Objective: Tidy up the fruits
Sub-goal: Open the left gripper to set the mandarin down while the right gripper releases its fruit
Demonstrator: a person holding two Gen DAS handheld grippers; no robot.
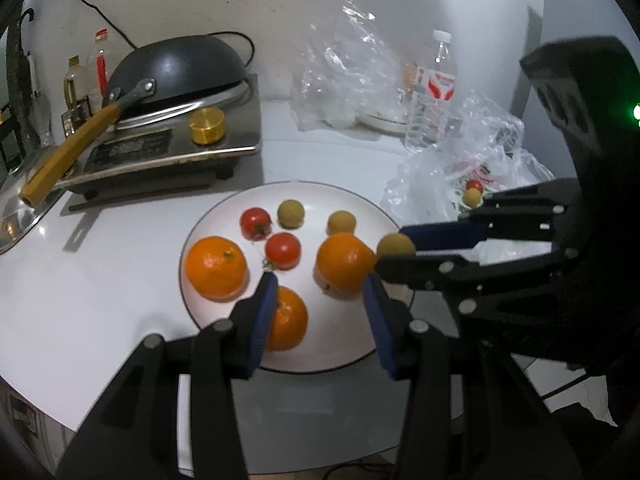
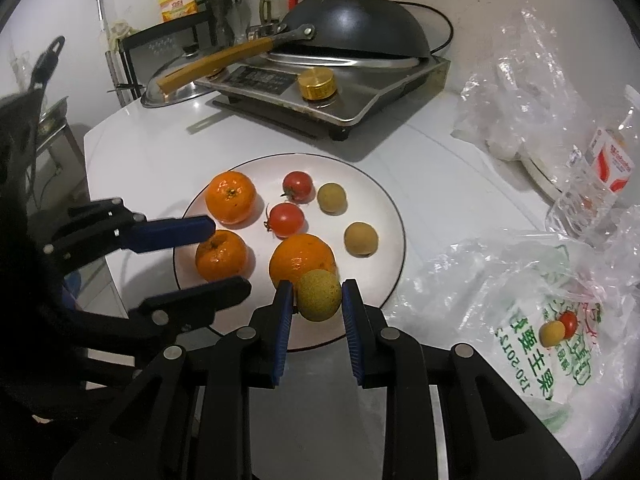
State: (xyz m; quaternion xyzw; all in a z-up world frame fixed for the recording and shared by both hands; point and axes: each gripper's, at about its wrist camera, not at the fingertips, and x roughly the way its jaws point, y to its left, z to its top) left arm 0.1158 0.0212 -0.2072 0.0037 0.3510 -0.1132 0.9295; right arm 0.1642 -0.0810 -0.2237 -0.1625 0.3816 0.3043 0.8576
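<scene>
A white plate (image 1: 340, 340) (image 2: 372, 200) holds three oranges (image 1: 217, 268), two small tomatoes (image 1: 282, 249) and two brownish longans (image 1: 341, 222). My right gripper (image 2: 318, 288) (image 1: 392, 250) is shut on a third longan (image 2: 319, 295) (image 1: 396, 245), held just above the plate's near-right part, beside an orange (image 2: 300, 258). My left gripper (image 1: 320, 284) (image 2: 230, 255) hovers open over the plate's near side, and its pads press on nothing. One orange (image 1: 288, 320) (image 2: 221, 255) lies below it, partly hidden by the left finger. A printed plastic bag (image 2: 560, 312) (image 1: 472, 168) holds another longan and a tomato.
An induction cooker (image 1: 176, 148) with an upturned black wok (image 2: 352, 24) and a gold knob (image 2: 316, 83) stands behind the plate. Crumpled clear bags (image 1: 348, 72), a water bottle (image 1: 434, 92) and a white dish are at the back right. The table's edge runs close by on the left (image 2: 90, 168).
</scene>
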